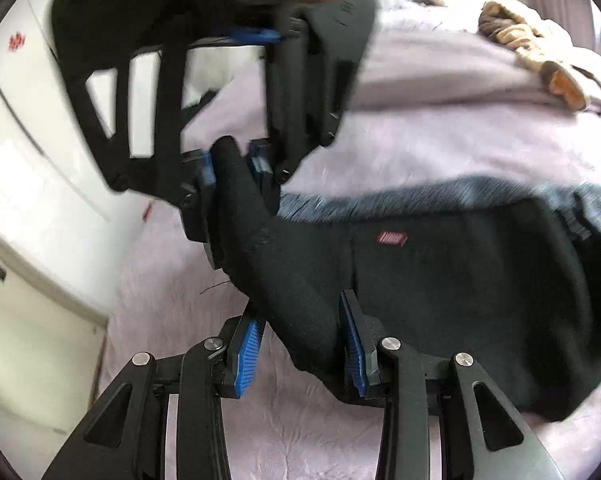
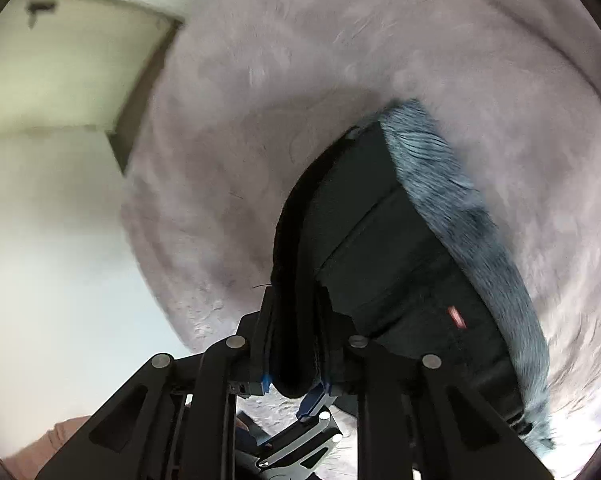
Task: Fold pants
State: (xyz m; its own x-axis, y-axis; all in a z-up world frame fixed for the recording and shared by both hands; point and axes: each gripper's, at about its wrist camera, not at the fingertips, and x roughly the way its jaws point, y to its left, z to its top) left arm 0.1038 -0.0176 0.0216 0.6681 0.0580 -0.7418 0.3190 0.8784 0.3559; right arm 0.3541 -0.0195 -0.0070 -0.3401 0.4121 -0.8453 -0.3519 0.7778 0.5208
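The black pants point(image 1: 440, 300) with a grey furry lining and a small red label lie on a pale lilac blanket point(image 1: 460, 140). My left gripper point(image 1: 304, 344) has its blue pads on either side of a bunched fold of the pants' edge and grips it. My right gripper point(image 1: 232, 164) comes in from above and pinches the same lifted fold further along. In the right wrist view my right gripper point(image 2: 292, 344) is shut on the thick black edge of the pants point(image 2: 400, 240), with the furry lining on the right.
A white wall and a cabinet point(image 1: 28, 320) stand at the left, beside the bed's edge. A brown and cream plush item point(image 1: 532, 40) lies at the far right of the blanket. The left gripper's linkage shows below the fold in the right wrist view point(image 2: 300, 440).
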